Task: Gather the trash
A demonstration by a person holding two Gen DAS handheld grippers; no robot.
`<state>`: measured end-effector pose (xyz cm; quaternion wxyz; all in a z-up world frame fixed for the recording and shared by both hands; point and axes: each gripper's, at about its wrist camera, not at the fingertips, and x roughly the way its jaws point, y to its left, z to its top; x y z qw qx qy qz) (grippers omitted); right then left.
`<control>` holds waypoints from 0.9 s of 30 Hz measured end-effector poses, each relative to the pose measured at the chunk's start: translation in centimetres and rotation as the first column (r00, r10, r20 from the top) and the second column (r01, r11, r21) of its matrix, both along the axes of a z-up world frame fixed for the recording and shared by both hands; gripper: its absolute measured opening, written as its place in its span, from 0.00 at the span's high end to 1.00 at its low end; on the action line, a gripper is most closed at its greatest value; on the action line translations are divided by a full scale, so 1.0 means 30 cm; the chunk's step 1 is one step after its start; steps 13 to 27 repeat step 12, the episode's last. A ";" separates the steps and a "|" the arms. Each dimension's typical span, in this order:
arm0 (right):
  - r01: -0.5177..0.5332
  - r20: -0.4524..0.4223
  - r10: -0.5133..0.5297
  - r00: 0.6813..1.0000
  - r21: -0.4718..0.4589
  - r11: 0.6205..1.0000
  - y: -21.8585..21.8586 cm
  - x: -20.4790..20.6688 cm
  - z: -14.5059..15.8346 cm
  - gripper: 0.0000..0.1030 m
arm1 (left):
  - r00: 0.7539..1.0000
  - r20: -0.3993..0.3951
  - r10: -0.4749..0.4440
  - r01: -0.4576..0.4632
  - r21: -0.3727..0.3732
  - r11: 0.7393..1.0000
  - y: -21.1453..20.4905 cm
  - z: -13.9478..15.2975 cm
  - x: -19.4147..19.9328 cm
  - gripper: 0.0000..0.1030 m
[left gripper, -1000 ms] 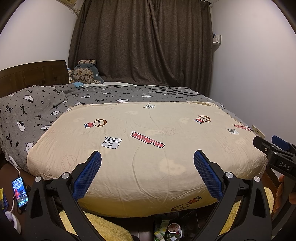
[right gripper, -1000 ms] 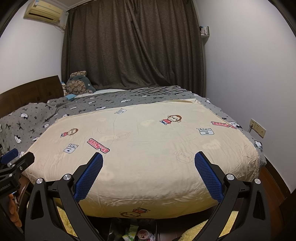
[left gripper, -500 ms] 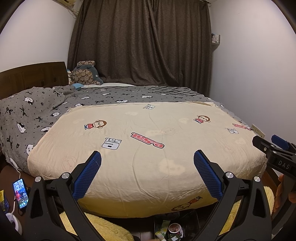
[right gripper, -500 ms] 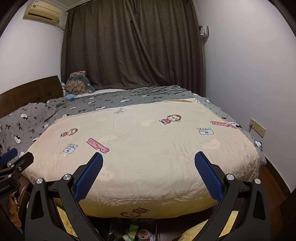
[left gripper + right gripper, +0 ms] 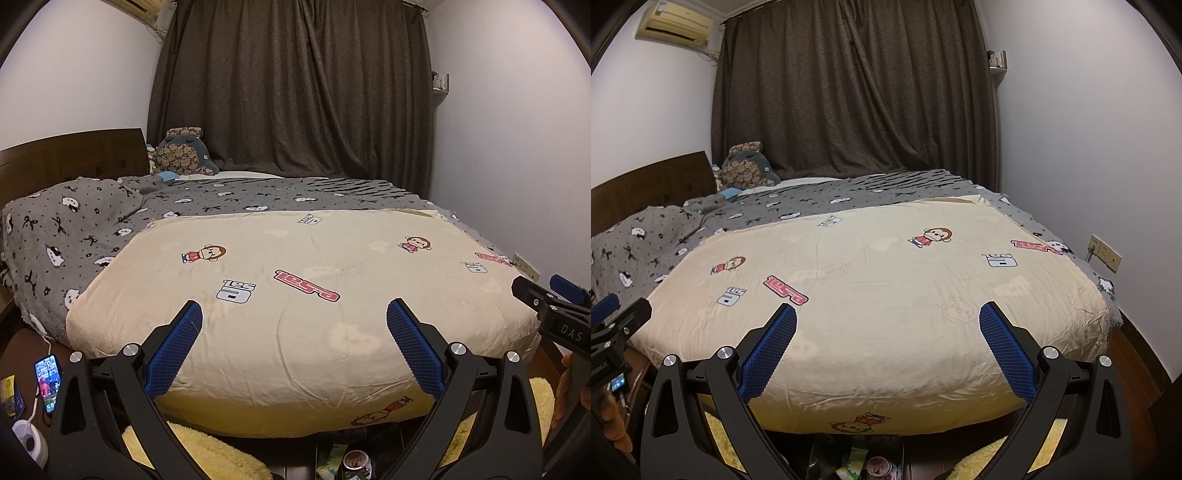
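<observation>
My left gripper (image 5: 293, 314) is open and empty, held above the foot of the bed. My right gripper (image 5: 886, 317) is open and empty too, to its right; its tip shows in the left wrist view (image 5: 554, 306). On the floor below the bed's foot lies trash: a small can with a cartoon face (image 5: 356, 463), also in the right wrist view (image 5: 880, 466), and a green and white wrapper (image 5: 330, 459), also in the right wrist view (image 5: 852, 463). Both are partly hidden at the frame's bottom edge.
A cream quilt (image 5: 314, 295) covers the bed over a grey patterned blanket (image 5: 74, 229). A yellow fluffy rug (image 5: 207, 454) lies on the floor. A lit phone (image 5: 48, 382) on a cable lies at the left. A wall socket (image 5: 1104, 253) is at the right.
The left wrist view has tilted up slightly and drifted a little right. Both grippers stay open and empty.
</observation>
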<state>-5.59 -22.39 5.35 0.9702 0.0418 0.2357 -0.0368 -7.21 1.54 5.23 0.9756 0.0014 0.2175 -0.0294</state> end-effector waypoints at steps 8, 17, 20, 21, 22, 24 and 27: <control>0.001 0.001 -0.001 1.000 0.000 1.000 -0.001 -0.001 0.000 0.03 | 1.000 -0.024 -0.002 0.001 -0.047 0.999 0.018 -0.004 0.011 0.08; 0.001 0.000 -0.001 1.000 0.000 1.000 -0.002 0.000 0.001 0.03 | 1.000 -0.027 0.002 -0.003 -0.042 0.999 0.020 -0.006 0.017 0.08; 0.001 0.000 -0.001 1.000 0.000 1.000 -0.002 0.000 0.001 0.03 | 1.000 -0.027 0.002 -0.003 -0.042 0.999 0.020 -0.006 0.017 0.08; 0.001 0.000 -0.001 1.000 0.000 1.000 -0.002 0.000 0.001 0.03 | 1.000 -0.027 0.002 -0.003 -0.042 0.999 0.020 -0.006 0.017 0.08; 0.001 0.000 -0.001 1.000 0.000 1.000 -0.002 0.000 0.001 0.03 | 1.000 -0.027 0.002 -0.003 -0.042 0.999 0.020 -0.006 0.017 0.08; 0.001 0.000 -0.001 1.000 0.000 1.000 -0.002 0.000 0.001 0.03 | 1.000 -0.027 0.002 -0.003 -0.042 0.999 0.020 -0.006 0.017 0.08; 0.001 0.000 -0.001 1.000 0.000 1.000 -0.002 0.000 0.001 0.03 | 1.000 -0.027 0.002 -0.003 -0.042 0.999 0.020 -0.006 0.017 0.08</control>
